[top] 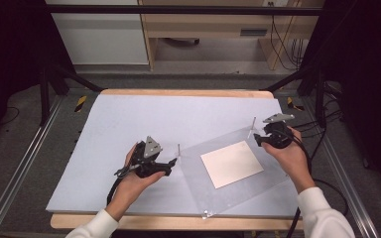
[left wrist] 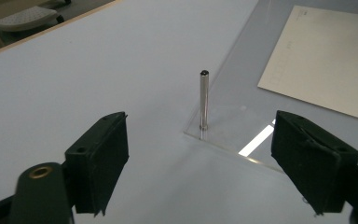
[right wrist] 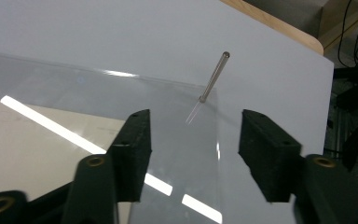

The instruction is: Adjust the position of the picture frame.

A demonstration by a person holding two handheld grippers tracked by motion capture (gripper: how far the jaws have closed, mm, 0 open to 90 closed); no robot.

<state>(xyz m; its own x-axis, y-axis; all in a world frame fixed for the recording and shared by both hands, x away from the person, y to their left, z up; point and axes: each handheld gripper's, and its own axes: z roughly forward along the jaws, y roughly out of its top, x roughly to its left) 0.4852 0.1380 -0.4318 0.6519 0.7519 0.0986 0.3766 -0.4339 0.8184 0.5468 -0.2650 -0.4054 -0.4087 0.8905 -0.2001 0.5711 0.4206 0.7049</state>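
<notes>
The left gripper (left wrist: pixel 200 154) has its jaws spread and empty, facing a metal pin (left wrist: pixel 203 99) at the near-left corner of the clear sheet (top: pixel 258 191). The right gripper (right wrist: pixel 195 144) also stands spread, before the far-right corner pin (right wrist: pixel 214 77). Nothing seems gripped yet. A cream card (top: pixel 232 163) lies under the sheet's middle. Bare blue mat (top: pixel 129 114) left of the sheet offers room.

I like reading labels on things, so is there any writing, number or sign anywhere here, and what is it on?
Nothing here can be read.
Sheet of paper under the clear plastic sheet: faint marks near its top edge, too small and blurred to read.
Yellow and black striped tape at the table's far corner: a warning pattern, no words.
The metal pins and both claws carry no readable text.
</notes>
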